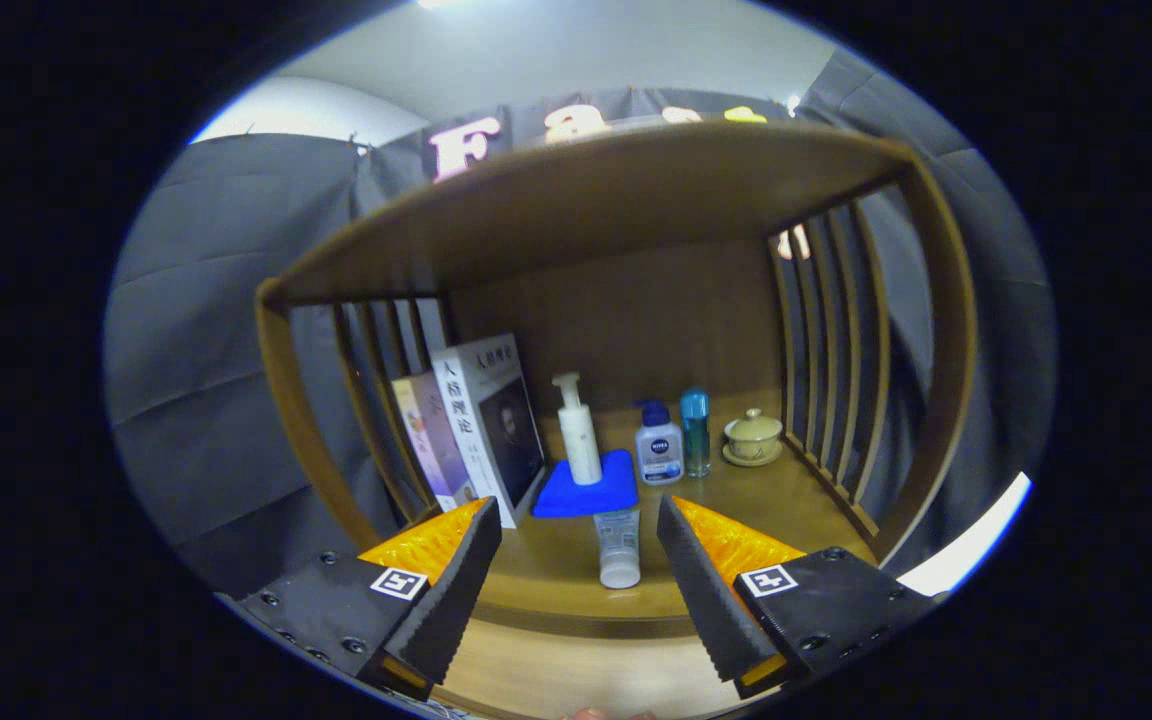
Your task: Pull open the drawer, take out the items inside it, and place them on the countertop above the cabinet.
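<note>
My gripper (576, 508) is open, and its orange-and-black fingers (441, 575) frame the front of the wooden countertop (786, 500). A small white-grey tube (619, 548) lies flat on the countertop in the gap between the fingertips, touching neither. Just beyond it a blue cloth (586, 495) carries an upright white pump bottle (578, 440). To the right stand a white bottle with a blue cap (658, 445) and a slim blue bottle (695, 430). A lighter wooden surface (576, 670) lies below the countertop's front edge; I cannot tell whether it belongs to the drawer.
Two books (481, 425) lean against the slatted left side. A lidded tea cup on a saucer (753, 437) sits by the slatted right side (826, 350). A wooden top (596, 200) roofs the shelf, and a back panel (636, 320) closes it.
</note>
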